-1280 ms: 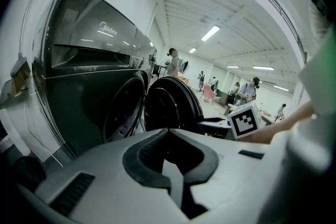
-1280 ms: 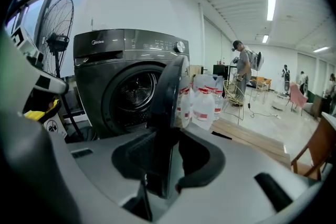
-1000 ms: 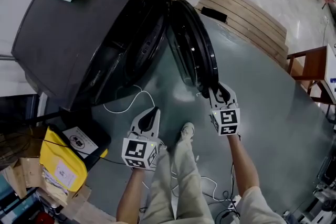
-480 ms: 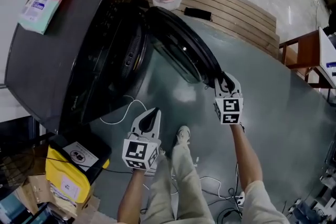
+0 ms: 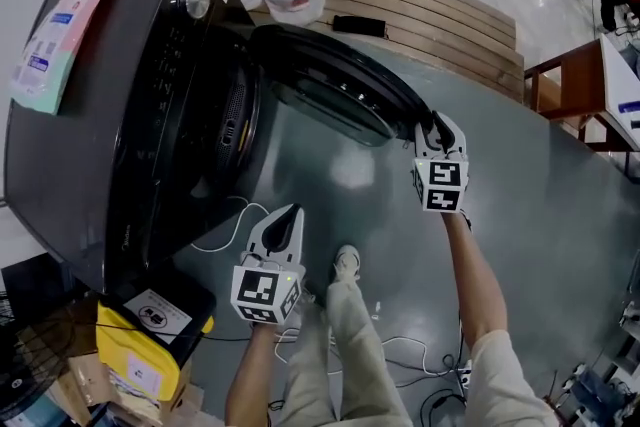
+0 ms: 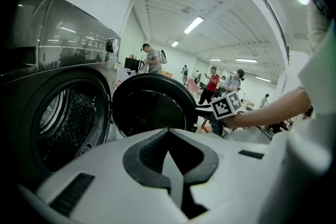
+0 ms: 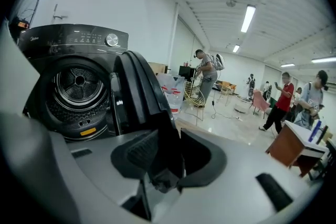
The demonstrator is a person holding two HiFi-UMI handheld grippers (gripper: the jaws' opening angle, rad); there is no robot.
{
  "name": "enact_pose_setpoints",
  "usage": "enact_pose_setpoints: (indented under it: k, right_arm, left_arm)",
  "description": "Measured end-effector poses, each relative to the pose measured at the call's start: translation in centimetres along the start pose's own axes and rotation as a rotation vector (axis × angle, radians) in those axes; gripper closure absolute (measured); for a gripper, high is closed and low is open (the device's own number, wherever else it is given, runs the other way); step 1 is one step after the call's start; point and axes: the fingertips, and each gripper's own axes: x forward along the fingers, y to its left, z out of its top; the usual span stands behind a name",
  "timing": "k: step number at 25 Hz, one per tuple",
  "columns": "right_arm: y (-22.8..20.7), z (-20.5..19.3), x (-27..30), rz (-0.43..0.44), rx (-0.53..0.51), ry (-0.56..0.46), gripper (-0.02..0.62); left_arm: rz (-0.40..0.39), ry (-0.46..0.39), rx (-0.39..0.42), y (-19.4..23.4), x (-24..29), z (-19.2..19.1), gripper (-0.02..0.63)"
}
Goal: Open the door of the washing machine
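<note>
Door (image 5: 330, 85) has swung wider, out to the right of the washer (image 5: 110, 115). Right gripper (image 5: 437, 130) pinches its far edge, jaws just loosening. Left gripper (image 5: 285, 220), pressed together and empty, is farther off.

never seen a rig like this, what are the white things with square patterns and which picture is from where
A person holds two two-jaw grippers; the patterned cubes are part of them. One picture looks down from a camera on the person's head; the other two look along each gripper's jaws. The right gripper grips the edge of the open door of the washing machine, its jaws having just opened a little. The left gripper is shut and empty. A packet lies on the machine.
</note>
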Motion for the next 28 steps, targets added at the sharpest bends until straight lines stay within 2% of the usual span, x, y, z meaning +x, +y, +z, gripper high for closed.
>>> enact_pose_setpoints:
  k: [11,18,21,28]
  right_arm:
    - [-3.5,1.3,3.3,-0.028,-0.016,0.024,0.466]
    - [-3.6,1.6,3.4,-0.015,-0.003,0.030,0.467]
    - [-3.8,1.5,2.8,-0.022,0.007,0.029,0.445]
    - [-2.6,1.2,-1.3,-0.013,0.039,-0.017,0.477]
  left_arm:
    - [0.002,0.008,0.013,0.5,1.9,1.6,0.598]
    - [0.004,0.006,0.028,0.7,1.9,2.5,0.598]
    - [0.002,0.006,0.030,0.4,2.0,2.6,0.598]
    - [-0.003,-0.002,0.034,0.0,1.6,2.7,0.598]
